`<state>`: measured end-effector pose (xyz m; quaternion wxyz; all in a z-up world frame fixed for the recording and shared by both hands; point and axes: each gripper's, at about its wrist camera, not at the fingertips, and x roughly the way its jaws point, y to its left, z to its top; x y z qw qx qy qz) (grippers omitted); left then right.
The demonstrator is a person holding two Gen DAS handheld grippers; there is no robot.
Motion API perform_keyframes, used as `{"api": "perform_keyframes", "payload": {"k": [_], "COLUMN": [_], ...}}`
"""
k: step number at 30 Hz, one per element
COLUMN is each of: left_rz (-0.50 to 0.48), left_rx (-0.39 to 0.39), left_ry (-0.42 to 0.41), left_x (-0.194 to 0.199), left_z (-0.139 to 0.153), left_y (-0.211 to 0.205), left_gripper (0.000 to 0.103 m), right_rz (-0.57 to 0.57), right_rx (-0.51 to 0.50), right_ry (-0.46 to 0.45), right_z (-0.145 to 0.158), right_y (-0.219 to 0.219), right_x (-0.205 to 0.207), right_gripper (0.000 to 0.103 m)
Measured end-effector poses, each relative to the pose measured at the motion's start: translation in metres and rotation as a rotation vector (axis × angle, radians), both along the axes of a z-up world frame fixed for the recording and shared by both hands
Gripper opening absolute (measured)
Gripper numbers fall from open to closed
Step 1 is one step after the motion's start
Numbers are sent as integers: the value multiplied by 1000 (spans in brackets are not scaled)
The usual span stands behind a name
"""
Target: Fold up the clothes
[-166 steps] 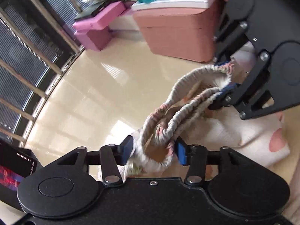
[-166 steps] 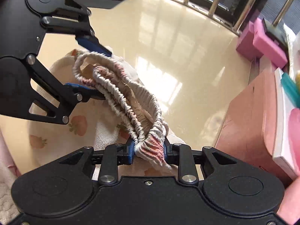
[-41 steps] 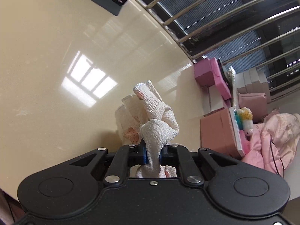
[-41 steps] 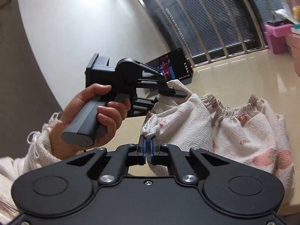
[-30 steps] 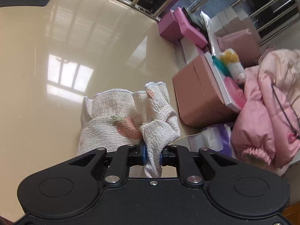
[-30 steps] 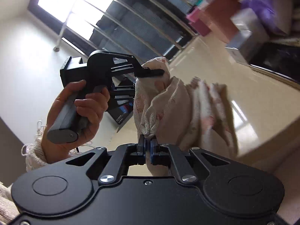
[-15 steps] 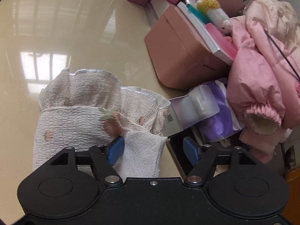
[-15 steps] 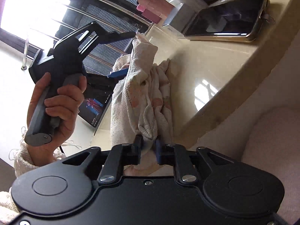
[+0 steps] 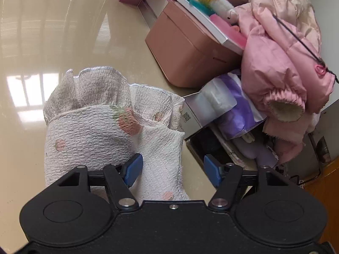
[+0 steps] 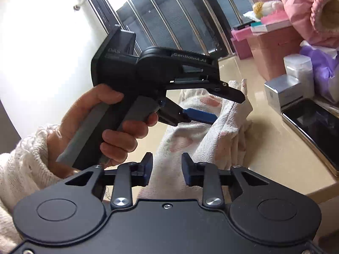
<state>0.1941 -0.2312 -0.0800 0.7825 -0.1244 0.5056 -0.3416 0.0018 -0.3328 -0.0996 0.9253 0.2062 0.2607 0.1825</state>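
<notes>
Left wrist view, nearest: the left gripper (image 9: 172, 168) is seen with its blue pads spread wide and nothing held between them. The left pad (image 9: 133, 169) lies against the near end of the folded garment (image 9: 101, 127), while the right pad stands over bare tabletop (image 9: 42, 42), just clear of the cloth's right edge. The garment — white crinkled cloth printed with strawberries — is laid flat on the table in stacked layers, its long axis running from the gripper away toward the far left. A ruffled hem is shown at its far end.

Right wrist view: the right gripper (image 10: 166, 172) is held at the near edge of the same garment (image 10: 190, 139) with a moderate gap between its fingers; cloth passes through the gap, but no pinch can be made out. The left gripper (image 10: 222, 105) is seen from the side in the person's hand (image 10: 118, 131), its fingers parted above the cloth.

The coming move is judged to turn on this: the garment lies ahead of both grippers and left of the left gripper's centre line, so a shift leftward would be needed before any regrasp. The fold itself appears largely complete.

Farther right on the table, beside the garment, a phone (image 10: 317, 124), a small silver box (image 9: 197, 114), a pink box (image 9: 190, 50) and a pink jacket (image 9: 281, 63) are shown — close enough to crowd a rightward sweep.
</notes>
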Motion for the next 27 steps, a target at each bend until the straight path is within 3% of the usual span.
{"api": "perform_keyframes", "payload": {"k": [4, 6, 8, 9, 11, 14, 16, 18, 21, 23, 27], "left_rz": [-8, -16, -13, -5, 19, 96, 168, 227, 298, 345, 415], "left_rx": [18, 13, -11, -22, -38, -46, -24, 6, 61, 82, 82], "left_ry": [13, 5, 1, -6, -45, -208, -312, -396, -468, -486, -461], "left_x": [-1, -3, -6, -9, -17, -39, -57, -76, -105, -123, -145], "left_z": [-16, -12, -4, 1, 16, 40, 50, 56, 59, 53, 43], "left_y": [-5, -4, 4, 10, 27, 67, 99, 131, 170, 189, 211], "left_gripper": [63, 64, 67, 70, 89, 97, 102, 103, 103, 103, 103], "right_rz": [-92, -108, -110, -105, -97, -84, -80, -84, -104, -111, -120], "right_rx": [-12, 20, 52, 68, 100, 148, 160, 156, 145, 142, 155], "right_ry": [132, 151, 136, 115, 72, 8, -28, -59, -78, -76, -50], "right_z": [-22, -30, -28, -24, -16, -3, 6, 17, 29, 32, 31], "right_y": [-3, -9, -13, -15, -17, -21, -24, -28, -34, -36, -35], "right_x": [15, 12, 6, 1, -7, -21, -28, -33, -30, -25, -17], "right_gripper": [25, 23, 28, 35, 47, 66, 88, 95, 97, 103, 103]}}
